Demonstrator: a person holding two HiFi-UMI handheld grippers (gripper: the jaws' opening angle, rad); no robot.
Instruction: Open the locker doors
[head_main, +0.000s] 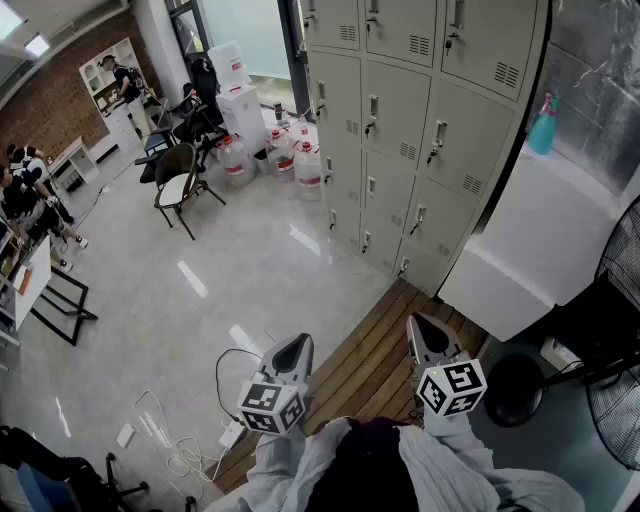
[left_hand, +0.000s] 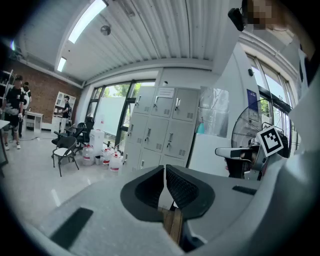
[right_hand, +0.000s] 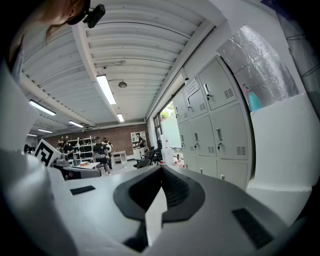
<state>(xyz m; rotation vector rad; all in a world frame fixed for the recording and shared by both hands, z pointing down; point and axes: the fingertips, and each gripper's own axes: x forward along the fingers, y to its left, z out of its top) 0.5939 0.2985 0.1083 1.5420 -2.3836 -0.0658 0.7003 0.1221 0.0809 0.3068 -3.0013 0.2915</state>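
A bank of beige lockers (head_main: 400, 110) stands across the room, every door closed, each with a small handle and vent. It also shows in the left gripper view (left_hand: 160, 132) and at the right of the right gripper view (right_hand: 215, 125). My left gripper (head_main: 297, 345) and right gripper (head_main: 420, 322) are held low near my body, over a wooden floor strip (head_main: 370, 360), well short of the lockers. The left gripper's (left_hand: 165, 167) jaws are shut with nothing between them. The right gripper's (right_hand: 161, 167) jaws are shut too, and hold nothing.
A white counter (head_main: 540, 240) with a teal spray bottle (head_main: 543, 125) adjoins the lockers on the right. A standing fan (head_main: 615, 370) is at far right. Water jugs (head_main: 300, 160) and a chair (head_main: 178, 175) stand left of the lockers. Cables (head_main: 180, 450) lie on the floor. People stand far left.
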